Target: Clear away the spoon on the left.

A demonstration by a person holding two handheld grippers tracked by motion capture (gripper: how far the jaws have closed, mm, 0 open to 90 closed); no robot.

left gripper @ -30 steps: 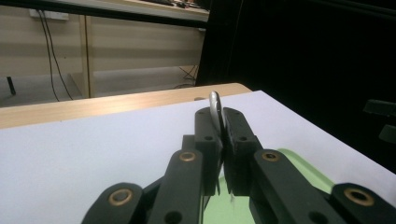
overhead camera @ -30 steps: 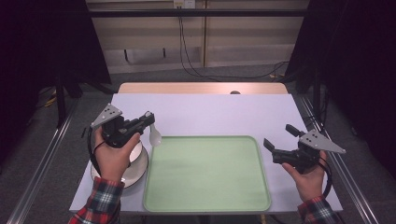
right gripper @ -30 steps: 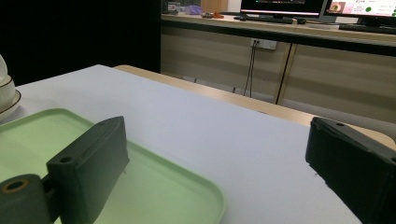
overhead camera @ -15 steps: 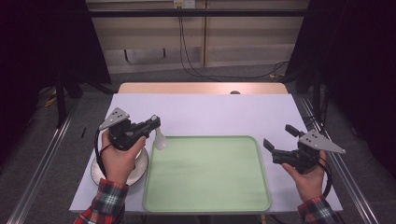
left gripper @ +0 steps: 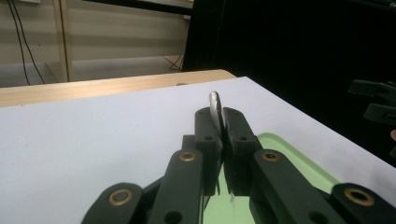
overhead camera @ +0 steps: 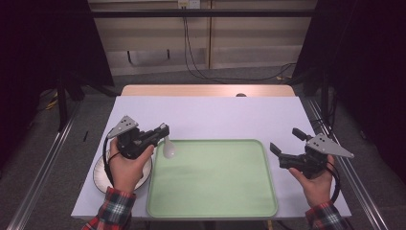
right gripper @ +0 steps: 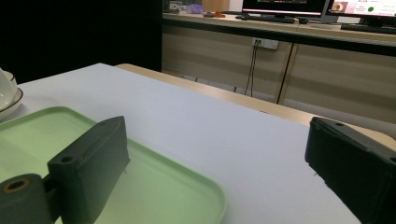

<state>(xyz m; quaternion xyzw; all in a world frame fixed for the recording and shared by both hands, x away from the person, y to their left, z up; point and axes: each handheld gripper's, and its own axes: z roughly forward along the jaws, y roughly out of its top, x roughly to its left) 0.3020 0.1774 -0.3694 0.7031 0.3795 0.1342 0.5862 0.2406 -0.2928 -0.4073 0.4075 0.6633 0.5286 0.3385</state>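
Left tongs carrying a white spoon toward the green tray; right tongs idle and open.

High view: against the frames from 1.0 s and 0.5 s ago, the left tongs (overhead camera: 164,130) have shifted from above the plate (overhead camera: 101,177) toward the tray (overhead camera: 213,179), so the white spoon (overhead camera: 168,148) now hangs over the tray's near-left rim. The left hand (overhead camera: 125,167) sits over the plate, forearm entering from below. The right tongs (overhead camera: 286,143) are unmoved beside the tray's right edge, jaws spread, held in the right hand (overhead camera: 313,182).
Left gripper view: jaws pinched on the spoon (left gripper: 215,108), whose edge sticks up between them; tray (left gripper: 299,163) lies beyond on the bench (left gripper: 93,135).
Right gripper view: jaws wide apart, nothing between them, above the tray's (right gripper: 177,186) corner.
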